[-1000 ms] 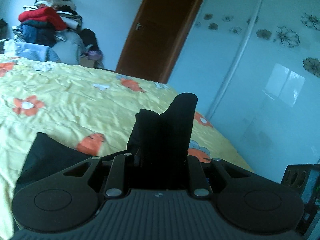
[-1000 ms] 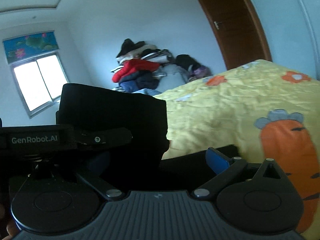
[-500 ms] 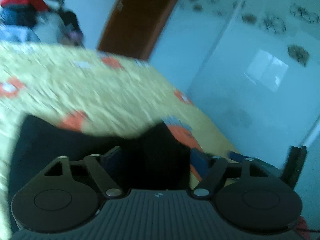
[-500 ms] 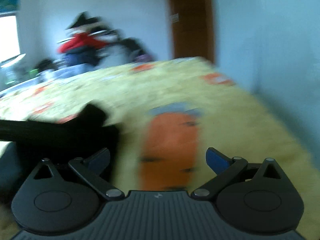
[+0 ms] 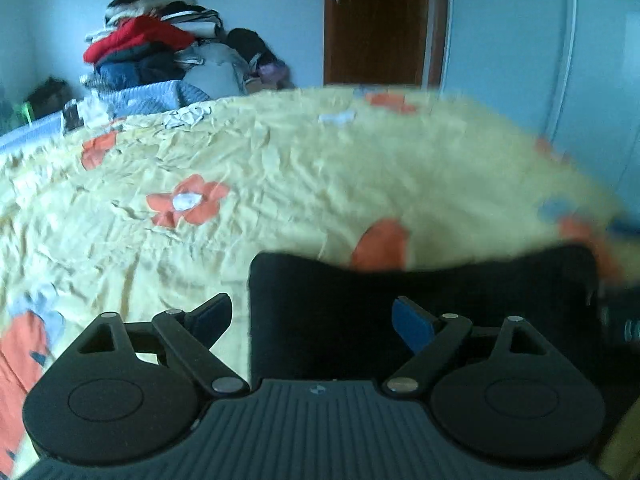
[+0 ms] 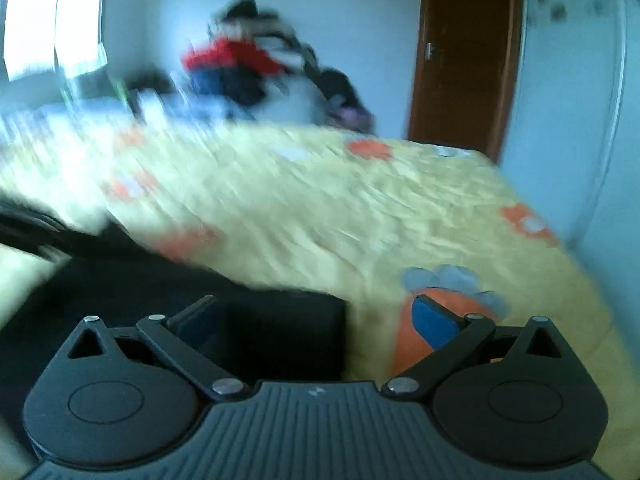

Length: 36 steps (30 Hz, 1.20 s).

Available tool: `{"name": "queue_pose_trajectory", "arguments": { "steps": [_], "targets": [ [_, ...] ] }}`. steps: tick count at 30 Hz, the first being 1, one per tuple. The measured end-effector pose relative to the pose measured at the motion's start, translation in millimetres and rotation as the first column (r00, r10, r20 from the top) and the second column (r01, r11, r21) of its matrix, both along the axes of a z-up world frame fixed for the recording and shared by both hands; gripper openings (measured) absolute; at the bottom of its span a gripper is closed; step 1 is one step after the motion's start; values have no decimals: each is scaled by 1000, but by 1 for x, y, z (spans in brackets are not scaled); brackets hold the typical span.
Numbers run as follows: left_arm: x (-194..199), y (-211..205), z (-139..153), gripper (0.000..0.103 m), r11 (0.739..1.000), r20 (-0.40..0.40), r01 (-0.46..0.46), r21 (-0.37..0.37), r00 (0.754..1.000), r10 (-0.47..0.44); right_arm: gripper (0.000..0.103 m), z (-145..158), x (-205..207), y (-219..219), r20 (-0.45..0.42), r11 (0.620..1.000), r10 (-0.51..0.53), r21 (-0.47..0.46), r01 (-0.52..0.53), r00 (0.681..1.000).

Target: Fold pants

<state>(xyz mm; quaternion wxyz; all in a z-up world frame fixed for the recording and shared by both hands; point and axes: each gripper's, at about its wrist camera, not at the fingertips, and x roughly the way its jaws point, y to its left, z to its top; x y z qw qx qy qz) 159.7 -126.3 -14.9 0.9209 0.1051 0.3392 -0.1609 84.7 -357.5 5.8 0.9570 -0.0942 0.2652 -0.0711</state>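
The left tool (image 5: 312, 314) hung over the near edge of the bed (image 5: 280, 168), its jaws opening and pressing on nothing. The black pants (image 5: 420, 300) lay flat on the yellow flowered bedspread just ahead of it, and their left edge ran between the two blue pads. They made a dark, broad rectangle whose long side ran across the bed, left to right, roughly along the near edge. Its far edge dipped a little in the middle, and its right end was smeared by motion, so I could not make out how it finished there.

The right tool (image 6: 316, 316) stood released too, jaws wide and empty. One square corner of the pants (image 6: 256, 320) reached in between its pads without touching either that I could see. The rest of the cloth ran off to the left and blurred badly. A large orange carrot print (image 6: 412, 340) showed on the bedspread beside that corner.

Beyond the far edge of the bed a heap of clothes (image 5: 156, 52) was piled against the wall, with red and dark blue pieces among them. Whatever carried the heap was hidden. A brown door (image 5: 376, 24) stood in the far wall, and a bright window (image 6: 52, 16) was cut off at the top left corner of the right wrist view.
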Motion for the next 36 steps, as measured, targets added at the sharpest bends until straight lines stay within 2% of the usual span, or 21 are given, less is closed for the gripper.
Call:
{"name": "queue_pose_trajectory", "arguments": {
  "steps": [2, 5, 7, 9, 10, 11, 12, 13, 14, 15, 16, 18, 20, 24, 25, 28, 29, 30, 32, 34, 36],
  "targets": [
    [-2, 2, -11, 88, 997, 27, -23, 76, 999, 21, 103, 4, -2, -7, 31, 998, -41, 38, 40, 999],
    [-2, 13, -14, 89, 997, 52, -55, 56, 997, 52, 103, 21, -28, -22, 174, 985, -39, 175, 8, 984],
    [-1, 16, -11, 88, 997, 43, -67, 24, 997, 66, 103, 24, -31, -42, 171, 939, 14, 338, -72, 985],
    [-5, 16, -10, 89, 997, 53, -72, 6, 996, 71, 101, 18, -27, -59, 152, 852, 70, 505, -138, 986],
    [-8, 15, -9, 89, 998, 59, -69, 8, 996, 69, 96, 13, -24, -66, 139, 806, 86, 572, -151, 987],
    [-10, 13, -10, 89, 998, 66, -66, 17, 996, 65, 83, 7, -19, -72, 120, 766, 101, 624, -154, 988],
    [-12, 10, -11, 89, 998, 70, -64, 27, 996, 62, 69, 3, -18, -71, 108, 742, 112, 652, -155, 988],
    [-13, 9, -12, 89, 998, 74, -62, 33, 995, 60, 62, -1, -13, -74, 96, 723, 121, 673, -154, 988],
    [-12, 8, -13, 89, 997, 75, -62, 34, 995, 59, 50, -8, -9, -76, 78, 712, 123, 687, -143, 989],
    [-12, 8, -14, 89, 997, 73, -63, 32, 995, 61, 36, -12, -4, -77, 54, 716, 120, 687, -124, 991],
    [-10, 9, -14, 89, 997, 68, -68, 25, 995, 66, 30, -16, 0, -78, 36, 722, 123, 682, -115, 992],
    [-7, 12, -15, 91, 996, 59, -84, 7, 995, 83, 23, -18, 4, -79, 30, 729, 143, 673, -126, 989],
    [-4, 15, -17, 90, 994, 52, -110, -14, 992, 111, 17, -15, 6, -78, 28, 765, 138, 632, -125, 990],
    [-1, 18, -24, 91, 986, 45, -158, -51, 986, 161, 16, -8, 9, -61, 20, 878, 102, 469, -100, 995],
    [-2, 18, -25, 91, 985, 51, -164, -48, 985, 166, 16, -7, 10, -56, 20, 892, 103, 440, -102, 994],
    [-6, 19, -23, 91, 984, 72, -172, -44, 982, 175, 19, -6, 12, -55, 11, 909, 67, 412, -66, 998],
    [-8, 20, -19, 92, 983, 82, -176, -43, 980, 179, 27, -5, 10, -55, 10, 912, 50, 406, -50, 999],
    [-11, 21, -14, 91, 983, 102, -176, -48, 978, 180, 33, -1, 4, -54, 31, 920, 24, 391, -35, 999],
    [-18, 21, -3, 92, 985, 160, -160, -64, 973, 168, 33, 10, -10, -45, 96, 939, 23, 341, -55, 995],
    [-16, 13, 2, 95, 991, 172, -122, -51, 977, 128, 33, 18, -14, -30, 106, 936, 127, 316, -155, 986],
    [-7, 2, -3, 95, 995, 133, -97, -2, 986, 96, 33, 17, -8, -13, 54, 903, 268, 335, -271, 962]
  ]
}}
